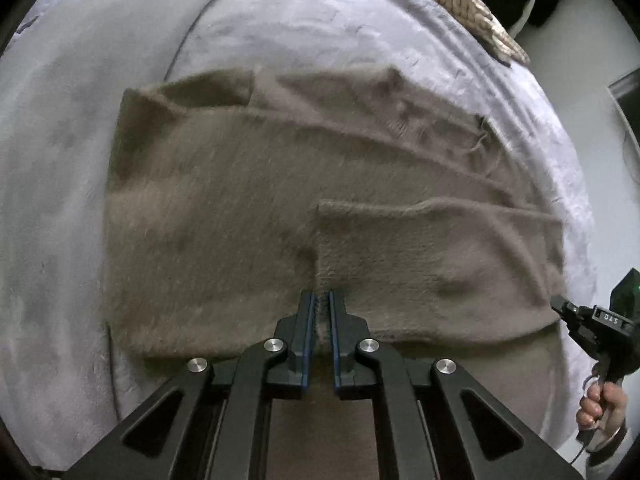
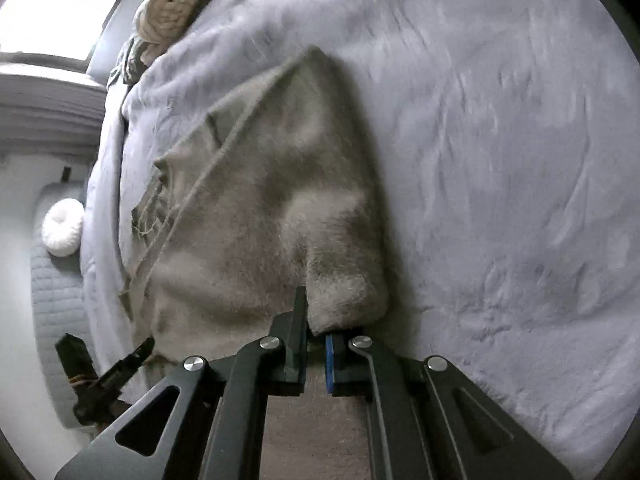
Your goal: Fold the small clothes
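A fuzzy taupe knit garment [image 1: 240, 200] lies spread on a pale lavender blanket [image 1: 60, 160], with one flap folded over its right part. My left gripper [image 1: 321, 296] is shut on the garment's near edge, and knit shows between its blue pads. In the right wrist view the same garment [image 2: 248, 200] runs away from the camera. My right gripper [image 2: 316, 320] is shut on its near corner, which drapes over one finger. The right gripper [image 1: 576, 316], held by a hand [image 1: 600, 404], also touches the garment's right edge. The left gripper [image 2: 136, 354] shows at the lower left.
A cream chunky knit throw [image 1: 464, 4] lies bunched at the far edge of the blanket [image 2: 500, 160]. Beyond the bed's left side are a white round cushion [image 2: 64, 228], a grey quilted seat [image 2: 52, 300] and a bright window [image 2: 52, 12].
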Demonstrator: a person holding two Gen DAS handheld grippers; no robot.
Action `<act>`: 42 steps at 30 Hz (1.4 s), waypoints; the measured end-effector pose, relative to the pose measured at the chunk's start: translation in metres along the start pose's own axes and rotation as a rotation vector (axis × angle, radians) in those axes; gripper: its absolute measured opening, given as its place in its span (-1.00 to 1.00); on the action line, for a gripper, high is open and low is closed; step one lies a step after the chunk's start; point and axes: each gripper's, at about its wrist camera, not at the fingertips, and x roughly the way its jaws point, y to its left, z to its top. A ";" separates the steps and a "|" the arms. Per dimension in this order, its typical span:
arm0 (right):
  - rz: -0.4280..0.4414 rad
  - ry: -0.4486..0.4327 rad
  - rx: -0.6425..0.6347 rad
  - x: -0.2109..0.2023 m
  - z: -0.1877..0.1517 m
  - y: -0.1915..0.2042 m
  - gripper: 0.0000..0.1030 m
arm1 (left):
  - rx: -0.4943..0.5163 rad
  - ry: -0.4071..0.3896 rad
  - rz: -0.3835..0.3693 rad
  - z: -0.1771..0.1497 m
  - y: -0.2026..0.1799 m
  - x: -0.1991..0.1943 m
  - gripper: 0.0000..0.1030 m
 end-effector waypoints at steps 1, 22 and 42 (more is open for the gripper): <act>0.017 0.011 0.016 -0.002 -0.002 -0.003 -0.84 | -0.005 -0.007 -0.006 -0.001 0.002 -0.001 -0.83; 0.022 -0.019 -0.001 -0.011 0.058 -0.001 -0.80 | 0.104 -0.078 0.077 0.023 -0.032 -0.027 -0.83; -0.242 -0.082 -0.356 -0.022 -0.010 0.082 -0.77 | 0.147 -0.073 0.144 0.010 -0.040 -0.035 -0.82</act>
